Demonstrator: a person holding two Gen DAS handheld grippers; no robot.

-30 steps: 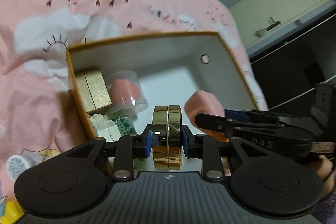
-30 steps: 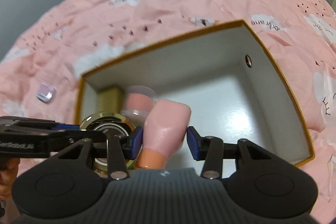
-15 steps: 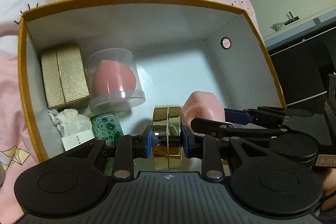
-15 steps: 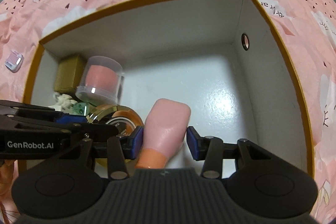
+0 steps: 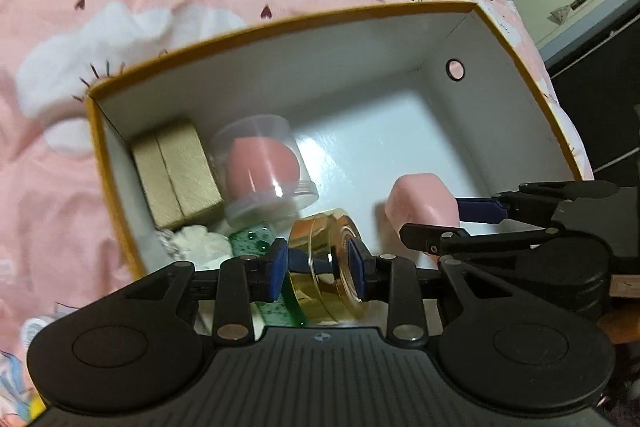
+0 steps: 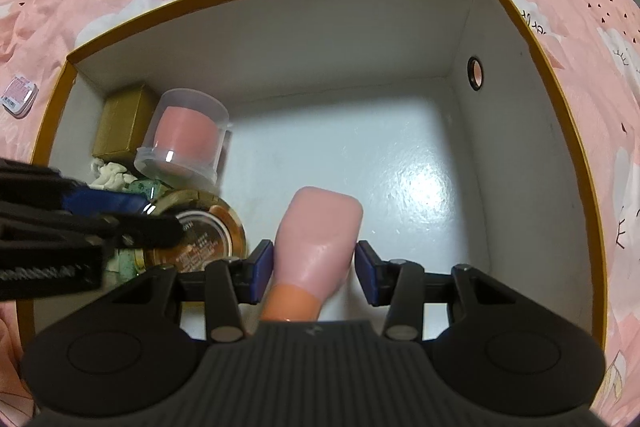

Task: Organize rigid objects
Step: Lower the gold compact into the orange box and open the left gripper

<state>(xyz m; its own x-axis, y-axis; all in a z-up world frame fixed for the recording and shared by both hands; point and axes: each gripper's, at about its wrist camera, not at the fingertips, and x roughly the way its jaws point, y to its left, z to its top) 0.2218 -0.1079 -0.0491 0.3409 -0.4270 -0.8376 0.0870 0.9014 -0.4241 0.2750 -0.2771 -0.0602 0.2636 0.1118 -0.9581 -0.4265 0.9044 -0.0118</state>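
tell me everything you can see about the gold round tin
The gold tin is a shiny, metallic-looking round case with a seam around its edge and a printed label on one flat face. It sits tilted inside the box, between the left tool, whose jaws have just been opening. The green item lies beside it.

1. The box [image 6: 568, 131] floor lies bare from its centre out to 3 o'clock in the right wrist view, glossy and unobstructed up to the far wall at 12 o'clock.
2. The 9 o'clock corner is crowded: a gold carton [image 6: 124, 123], a clear capsule [image 6: 188, 143] holding a pink sponge, a white pouch [image 5: 196, 243] and a green piece [image 5: 252, 239] sit close together.
3. The gold tin [image 6: 200, 239] lies just beside that cluster, tilted, with the left gripper [image 5: 316, 263] around it.
4. The pink bottle [image 6: 320, 239] stands between the right gripper's [image 6: 314, 273] fingers near 6 o'clock, apart from the tin.
5. The box's tall walls block level entry on every side.
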